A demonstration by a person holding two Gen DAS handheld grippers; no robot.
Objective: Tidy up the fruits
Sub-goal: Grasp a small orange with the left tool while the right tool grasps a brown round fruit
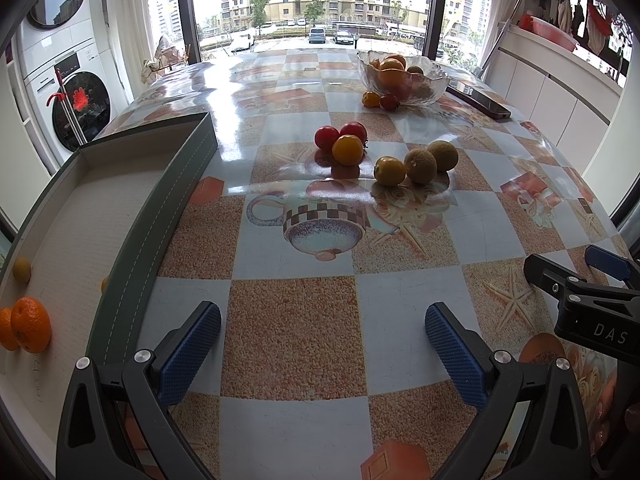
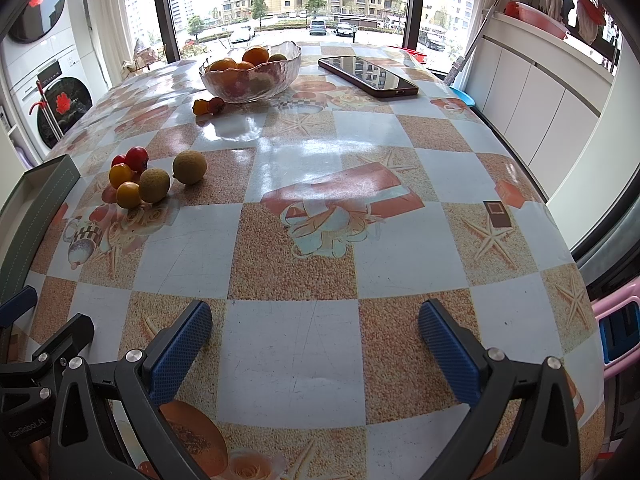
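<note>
Both tongs, left [image 1: 322, 344] and right [image 2: 314, 338], hang spread wide and empty over the worktop [image 2: 280, 364]. Only the left view shows inside the tray [image 1: 80, 216]: two oranges [image 1: 30, 330]. Six loose fruits [image 1: 384, 156] cluster mid-worktop, two more beside the glass bowl [image 2: 250, 72]; one phone [image 2: 368, 76] lies right.

Right gripper [image 1: 592, 276]: the letters "DAS" are seen in white on its black body.
Left gripper [image 2: 16, 320]: "GenRobot.AI" is printed small on its black arm.
</note>
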